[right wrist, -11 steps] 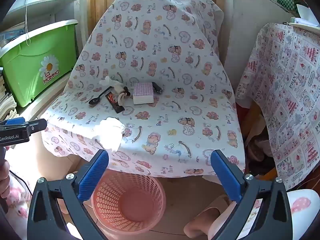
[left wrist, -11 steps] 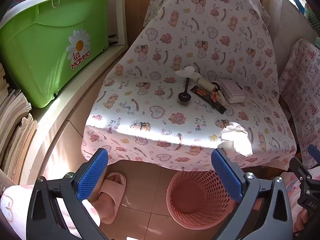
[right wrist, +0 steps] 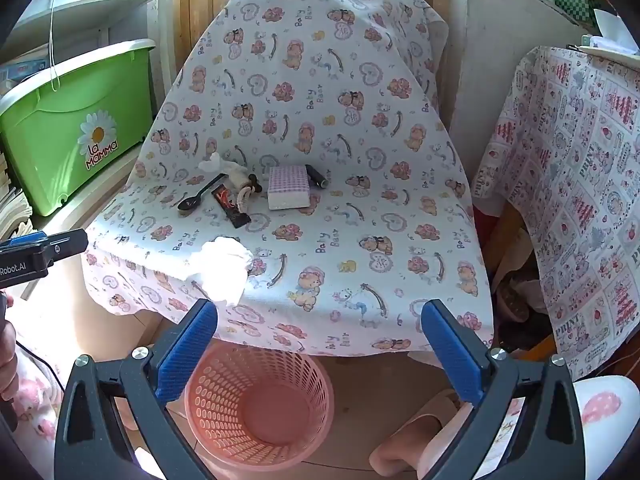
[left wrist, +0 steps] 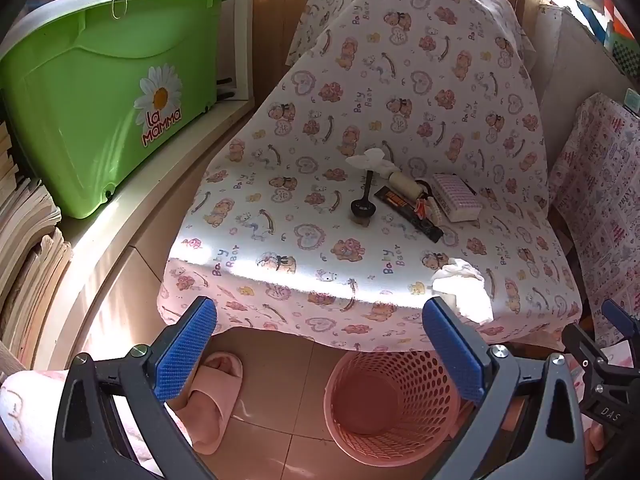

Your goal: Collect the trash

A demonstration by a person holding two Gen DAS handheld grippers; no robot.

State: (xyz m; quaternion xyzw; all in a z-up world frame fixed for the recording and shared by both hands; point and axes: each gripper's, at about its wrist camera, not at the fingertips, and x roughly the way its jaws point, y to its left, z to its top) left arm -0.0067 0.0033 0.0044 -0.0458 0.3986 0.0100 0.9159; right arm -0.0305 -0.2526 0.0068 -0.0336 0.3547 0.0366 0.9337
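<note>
A crumpled white tissue (left wrist: 462,286) (right wrist: 222,266) lies at the front edge of a chair draped in a bear-print cloth (left wrist: 304,216) (right wrist: 360,216). Farther back lie a second white tissue (left wrist: 370,159) (right wrist: 214,165), a dark wrapper (left wrist: 408,212) (right wrist: 232,208), a black spoon (left wrist: 364,200) (right wrist: 200,196) and a pink-checked sponge block (left wrist: 456,197) (right wrist: 289,187). A pink mesh basket (left wrist: 390,400) (right wrist: 258,404) stands on the floor below the front edge. My left gripper (left wrist: 320,348) and right gripper (right wrist: 318,350) hang open before the chair, nothing between their fingers.
A green bin (left wrist: 100,96) (right wrist: 72,128) sits on a shelf at left, with stacked papers (left wrist: 24,248) below. A second patterned cloth (right wrist: 568,184) hangs at right. Pink slippers (left wrist: 212,396) (right wrist: 416,436) rest on the tiled floor.
</note>
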